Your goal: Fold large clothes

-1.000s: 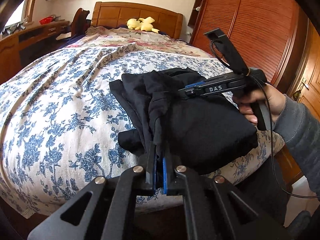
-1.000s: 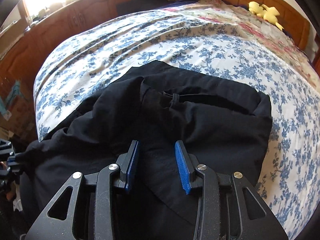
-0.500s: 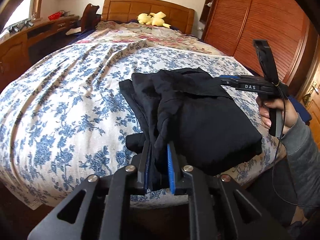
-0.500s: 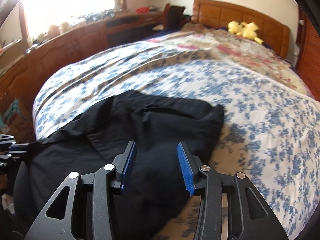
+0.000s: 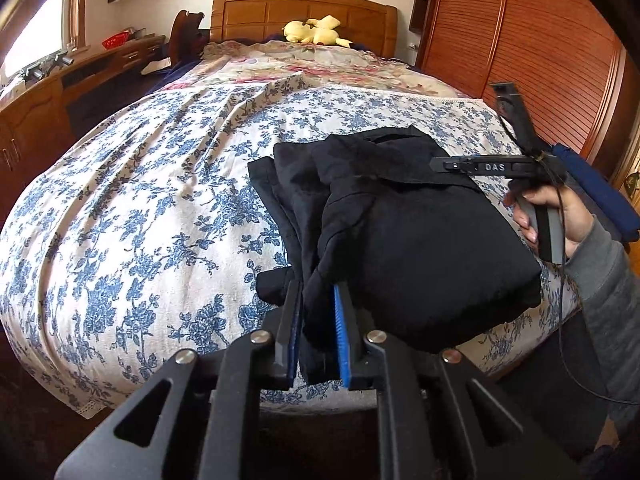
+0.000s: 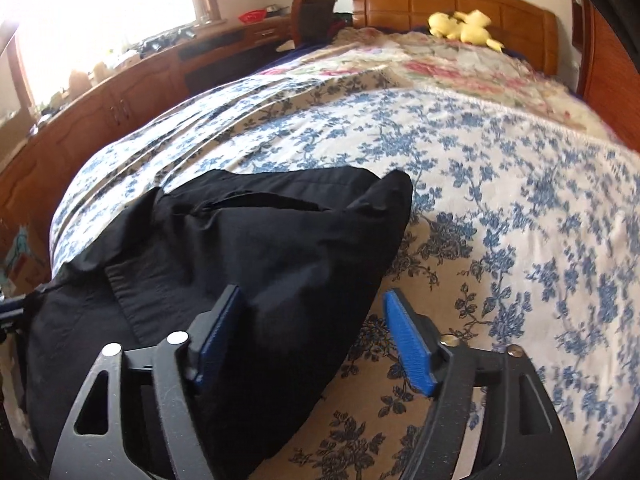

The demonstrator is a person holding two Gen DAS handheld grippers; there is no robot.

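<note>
A wide bed, spread with a cream cover printed in blue flowers, fills a bedroom walled on one side by a slatted wooden wardrobe and on the other by a long wooden sideboard under a bright window. A carved wooden headboard closes the far end of the bed, with a pink-flowered blanket bunched below it.

A black garment, folded into a thick bundle, lies at the foot edge of the bed, close to its wardrobe-side corner, one side of it hanging toward the near edge.

The left tongs are clenched on a fold of the black garment at the bundle's near edge, dark cloth pinched between the blue pads. The right tongs are spreading apart, released: their left pad sits over the garment and their right pad over bare bed cover, neither pressing on the cloth. In the left wrist view the same tool reaches in over the bundle's far side, gripped by a hand in a grey sleeve.

A yellow plush toy rests against the headboard.
</note>
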